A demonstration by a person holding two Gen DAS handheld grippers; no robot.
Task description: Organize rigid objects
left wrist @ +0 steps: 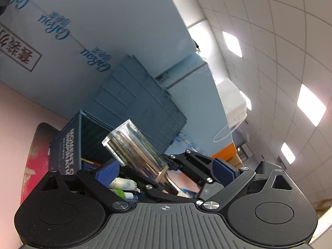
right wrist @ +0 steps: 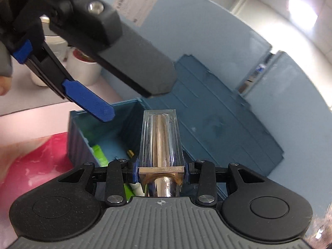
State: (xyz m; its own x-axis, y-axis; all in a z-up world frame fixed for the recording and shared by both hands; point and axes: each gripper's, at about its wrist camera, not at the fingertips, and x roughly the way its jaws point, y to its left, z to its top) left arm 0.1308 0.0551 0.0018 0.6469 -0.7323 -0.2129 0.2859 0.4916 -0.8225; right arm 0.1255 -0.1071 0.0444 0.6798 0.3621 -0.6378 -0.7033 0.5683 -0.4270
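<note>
A clear square-capped lipstick with a gold and silver tube point(right wrist: 160, 143) is clamped between the blue pads of my right gripper point(right wrist: 161, 171), which holds it over an open blue storage box point(right wrist: 124, 112). The same lipstick point(left wrist: 137, 149) shows in the left wrist view, between the spread blue pads of my left gripper point(left wrist: 166, 171), which is open and touches nothing. The right gripper's black linkage point(left wrist: 193, 166) crosses that view. The left gripper's blue finger point(right wrist: 91, 101) hangs above the box in the right wrist view.
The box point(left wrist: 68, 143) holds green and white tubes point(left wrist: 122, 184) and a thin gold-tipped item point(right wrist: 130, 153); its lid point(right wrist: 217, 112) leans open behind. A pink mat point(right wrist: 35, 161) lies left. White cups point(right wrist: 83, 66) stand at the back left. Large light-blue cartons point(left wrist: 93, 31) rise behind.
</note>
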